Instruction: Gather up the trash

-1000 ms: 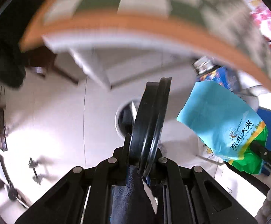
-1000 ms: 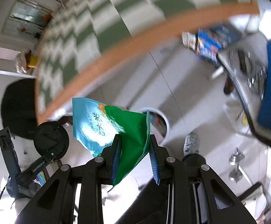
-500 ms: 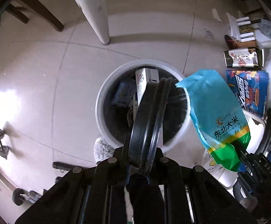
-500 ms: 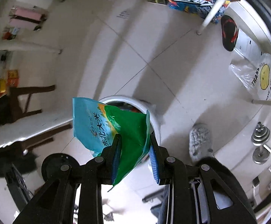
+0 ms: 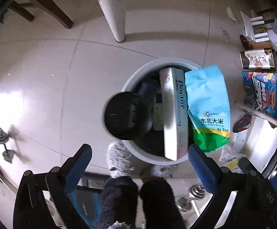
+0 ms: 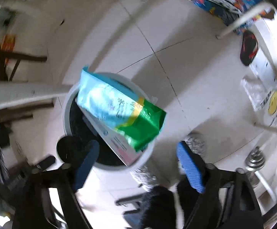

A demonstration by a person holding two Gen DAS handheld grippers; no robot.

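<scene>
Both grippers hang over the white trash bin (image 5: 130,80) on the floor, fingers spread wide, holding nothing. Left gripper (image 5: 138,164): black round lid (image 5: 124,115) ahead and slightly left of its fingers, over the bin's left rim, blurred; likely dropping in. Right gripper (image 6: 136,162): rice bag (image 6: 119,110) ahead of the fingers, clear of them, over the bin's right side, long axis running away from the fingers, green end nearest. It seems to lean on a white box (image 5: 174,114) standing in the bin. Bag reads "东北大米"; box reads "Doctor". Carton (image 5: 262,93) by the floor's right edge reads "SUPER"; brown box (image 5: 258,59) text illegible.
</scene>
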